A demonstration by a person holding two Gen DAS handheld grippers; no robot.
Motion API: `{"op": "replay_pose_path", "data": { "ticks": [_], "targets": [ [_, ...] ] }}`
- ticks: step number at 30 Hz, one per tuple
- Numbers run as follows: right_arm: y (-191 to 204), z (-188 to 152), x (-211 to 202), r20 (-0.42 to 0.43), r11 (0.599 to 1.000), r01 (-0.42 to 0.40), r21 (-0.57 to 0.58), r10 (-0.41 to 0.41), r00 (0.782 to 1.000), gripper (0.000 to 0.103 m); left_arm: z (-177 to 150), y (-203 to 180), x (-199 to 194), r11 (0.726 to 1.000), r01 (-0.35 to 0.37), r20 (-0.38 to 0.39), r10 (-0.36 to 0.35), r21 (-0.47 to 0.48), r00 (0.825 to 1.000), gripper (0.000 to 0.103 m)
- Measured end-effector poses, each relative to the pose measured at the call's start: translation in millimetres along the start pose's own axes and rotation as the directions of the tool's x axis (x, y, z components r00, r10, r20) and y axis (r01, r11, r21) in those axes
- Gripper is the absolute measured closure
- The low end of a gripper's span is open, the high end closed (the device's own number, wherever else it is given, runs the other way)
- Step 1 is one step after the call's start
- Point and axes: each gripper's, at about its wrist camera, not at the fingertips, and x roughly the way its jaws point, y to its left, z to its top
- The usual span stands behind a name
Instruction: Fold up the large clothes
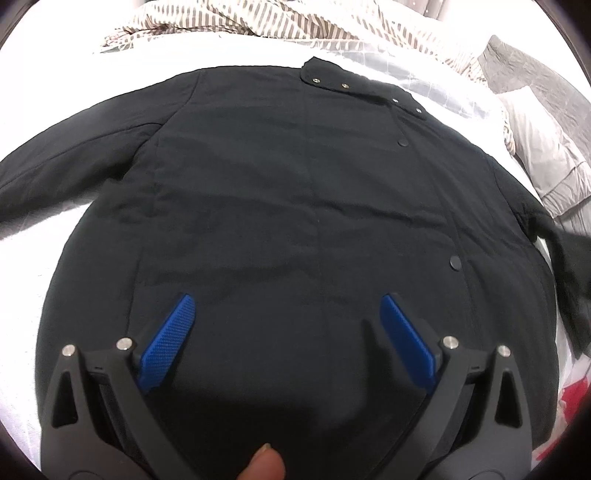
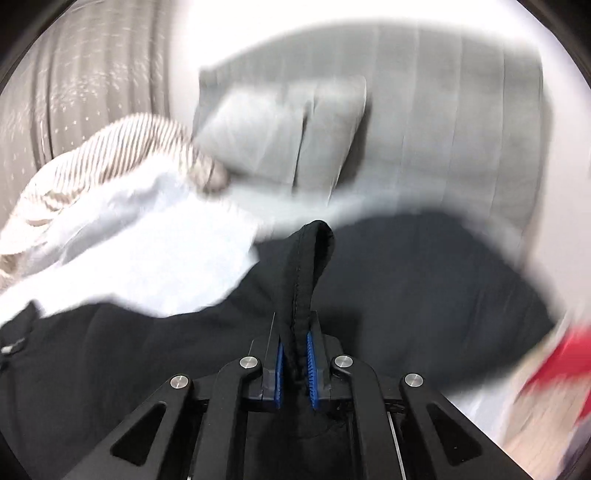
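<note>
Seen from the left wrist, a black jacket [image 1: 280, 192] lies spread flat on a white bed sheet [image 1: 33, 258], its matte, lightly rippled cloth filling most of the view. One sleeve runs out to the left edge. Across the upper right of the chest a flap carries a slanting row of small metal snaps [image 1: 344, 85], with two round dark buttons below it. The left claw [image 1: 288, 304] hovers over the hem, spread wide, its blue ribbed pads [image 1: 168, 339] well apart with nothing between them; a fingertip [image 1: 264, 463] shows at the bottom edge. Behind the jacket sits a crumpled beige-and-white striped blanket [image 1: 229, 22], and to the right a grey pillow [image 1: 546, 155].

The right-wrist view is blurred. At left are the striped blanket [image 2: 110, 147] and the white sheet [image 2: 147, 254]; in the middle the right claw [image 2: 295, 345] is pressed together, pinching a stitched black fold of the jacket [image 2: 306, 266] that stands up between its blue toothed pads [image 2: 311, 363]. A grey pillow [image 2: 280, 129] leans on a grey padded headboard [image 2: 461, 122]; something red [image 2: 561, 365] smears the right edge.
</note>
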Motion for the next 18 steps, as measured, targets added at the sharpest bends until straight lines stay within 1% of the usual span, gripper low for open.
{"op": "replay_pose_path", "data": {
  "ticks": [1, 2, 3, 5, 7, 10, 12, 13, 14, 15, 17, 18],
  "targets": [
    [-0.3, 17.2, -0.9, 0.057, 0.998, 0.048, -0.033, -0.046, 0.997, 0.094, -0.6, 0.5, 1.6, 1.0, 0.005, 0.009, -0.005, -0.005, 1.0, 0.003],
    [-1.2, 34.1, 2.9, 0.109, 0.993, 0.099, -0.067, -0.092, 0.99, 0.094, -1.0, 0.3, 2.8, 1.0, 0.007, 0.016, -0.007, -0.006, 1.0, 0.003],
    [-0.2, 42.3, 8.2, 0.131, 0.988, 0.124, -0.086, -0.112, 0.985, 0.094, -1.3, 0.4, 3.6, 1.0, 0.006, 0.021, -0.006, -0.005, 1.0, 0.002],
    [6.4, 59.9, 33.1, 0.167, 0.965, 0.211, -0.157, -0.185, 0.968, 0.094, -2.2, -1.6, 5.9, 1.0, 0.002, 0.039, -0.002, 0.006, 0.999, 0.002],
    [20.9, 63.1, 58.8, 0.183, 0.934, 0.269, -0.234, -0.229, 0.956, 0.094, -3.6, -2.4, 6.9, 1.0, -0.012, 0.054, 0.011, 0.013, 0.998, 0.002],
    [49.9, 55.0, 90.5, 0.242, 0.854, 0.364, -0.371, -0.289, 0.926, 0.094, -8.1, -2.7, 7.0, 0.999, -0.023, 0.066, 0.02, 0.041, 0.998, 0.001],
    [60.3, 50.6, 108.7, 0.26, 0.815, 0.402, -0.417, -0.317, 0.912, 0.094, -10.4, -4.9, 7.0, 0.997, -0.038, 0.069, 0.033, 0.066, 0.997, 0.001],
    [61.9, 47.1, 120.7, 0.261, 0.794, 0.425, -0.434, -0.341, 0.903, 0.093, -10.1, -6.1, 8.0, 0.996, -0.045, 0.068, 0.039, 0.077, 0.997, 0.001],
    [61.2, 41.4, 123.8, 0.252, 0.782, 0.437, -0.444, -0.36, 0.899, 0.093, -10.2, -7.9, 8.7, 0.995, -0.049, 0.067, 0.044, 0.087, 0.997, 0.001],
    [64.0, 35.2, 141.3, 0.215, 0.767, 0.444, -0.463, -0.389, 0.896, 0.092, -10.8, -9.3, 9.1, 0.994, -0.055, 0.066, 0.048, 0.099, 0.997, 0.001],
    [65.4, 23.2, 163.5, 0.166, 0.746, 0.454, -0.488, -0.431, 0.887, 0.091, -9.6, -10.9, 10.5, 0.992, -0.06, 0.061, 0.054, 0.11, 0.997, 0.001],
    [62.0, 14.7, 170.4, 0.148, 0.735, 0.46, -0.498, -0.451, 0.88, 0.087, -8.8, -11.3, 11.0, 0.992, -0.06, 0.059, 0.054, 0.114, 0.997, 0.001]
  ]
}}
